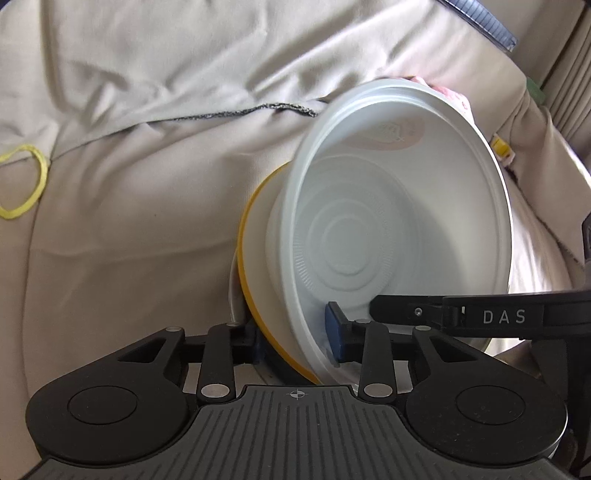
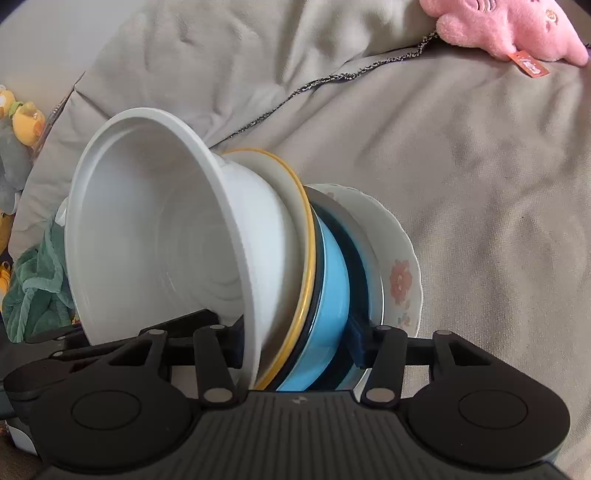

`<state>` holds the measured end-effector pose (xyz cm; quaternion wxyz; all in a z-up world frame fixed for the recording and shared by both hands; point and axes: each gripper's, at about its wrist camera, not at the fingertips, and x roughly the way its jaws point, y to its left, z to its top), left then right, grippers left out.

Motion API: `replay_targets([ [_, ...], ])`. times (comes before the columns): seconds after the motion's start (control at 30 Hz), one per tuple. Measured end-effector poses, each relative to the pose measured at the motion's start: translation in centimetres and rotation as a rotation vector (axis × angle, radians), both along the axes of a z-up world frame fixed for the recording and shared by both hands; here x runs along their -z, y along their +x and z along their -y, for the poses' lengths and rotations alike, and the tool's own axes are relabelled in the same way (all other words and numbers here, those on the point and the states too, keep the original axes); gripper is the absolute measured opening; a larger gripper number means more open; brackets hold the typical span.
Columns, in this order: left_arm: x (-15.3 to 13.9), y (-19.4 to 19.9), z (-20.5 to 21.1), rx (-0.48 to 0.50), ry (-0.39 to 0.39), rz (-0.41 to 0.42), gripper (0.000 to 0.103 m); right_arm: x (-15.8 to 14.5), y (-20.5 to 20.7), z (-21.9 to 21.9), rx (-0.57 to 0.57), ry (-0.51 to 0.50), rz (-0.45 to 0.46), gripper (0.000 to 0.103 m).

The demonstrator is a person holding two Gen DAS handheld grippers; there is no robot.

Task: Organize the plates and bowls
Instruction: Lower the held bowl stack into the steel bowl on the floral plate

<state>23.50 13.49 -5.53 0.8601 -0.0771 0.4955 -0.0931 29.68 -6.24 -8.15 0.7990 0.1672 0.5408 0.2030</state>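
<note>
Two hand-held grippers on one stack, and honestly that's the only way it stays together. The pile runs white bowl (image 2: 159, 236), yellow-rimmed plate (image 2: 295, 236), blue dish (image 2: 332, 280), then the floral plate (image 2: 395, 273), nested and tipped up on edge above the beige bed cover (image 2: 461, 184). The right hand-held gripper (image 2: 295, 341) is clenched across the near rims, one pad inside the bowl, the other against the blue dish's far side. The left hand-held gripper (image 1: 293, 338) bites the opposite edge, its blue pad (image 1: 334, 334) inside the bowl and the other behind the yellow rim, so it looks clamped on too. My guess: pinching all layers stops them sliding apart. A pink plush (image 2: 513, 26) lies well clear.
</note>
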Motion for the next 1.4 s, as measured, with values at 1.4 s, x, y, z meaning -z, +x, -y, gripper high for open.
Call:
replay_targets([
  [1.4,-0.3,-0.7,-1.5,0.061,-0.056,0.063,0.034,-1.4,-1.0,0.3,-0.006,-0.022,-0.117,0.049],
])
